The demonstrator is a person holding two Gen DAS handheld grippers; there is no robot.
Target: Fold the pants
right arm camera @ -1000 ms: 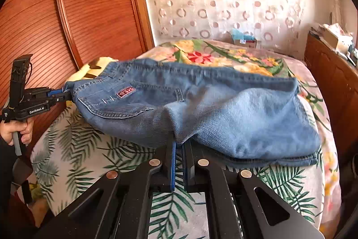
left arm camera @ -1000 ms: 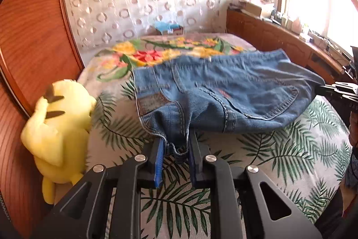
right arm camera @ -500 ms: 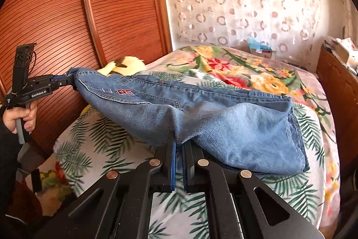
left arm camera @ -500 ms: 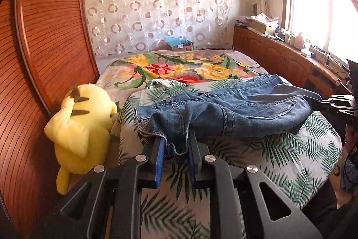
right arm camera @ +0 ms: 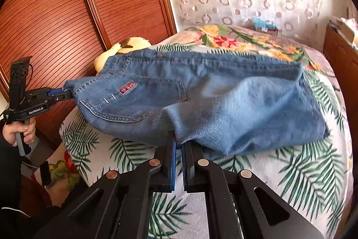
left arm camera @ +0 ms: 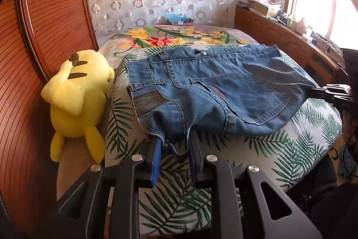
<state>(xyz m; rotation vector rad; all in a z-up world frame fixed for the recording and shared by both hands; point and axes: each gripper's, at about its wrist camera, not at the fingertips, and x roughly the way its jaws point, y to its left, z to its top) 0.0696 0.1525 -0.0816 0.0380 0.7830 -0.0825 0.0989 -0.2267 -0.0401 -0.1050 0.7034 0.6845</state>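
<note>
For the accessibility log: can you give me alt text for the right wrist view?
A folded pair of blue jeans is held over a leaf-print bedspread, its near edge pinched in the right claw and its left end in the left claw, which a hand grips. A yellow plush toy peeks out behind.

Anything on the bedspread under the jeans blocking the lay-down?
Nothing visible does. Both claws are shut on the jeans: left claw at the waist corner, right claw at the near edge. The bedspread around them looks bare; the yellow plush toy sits off beside it.
</note>
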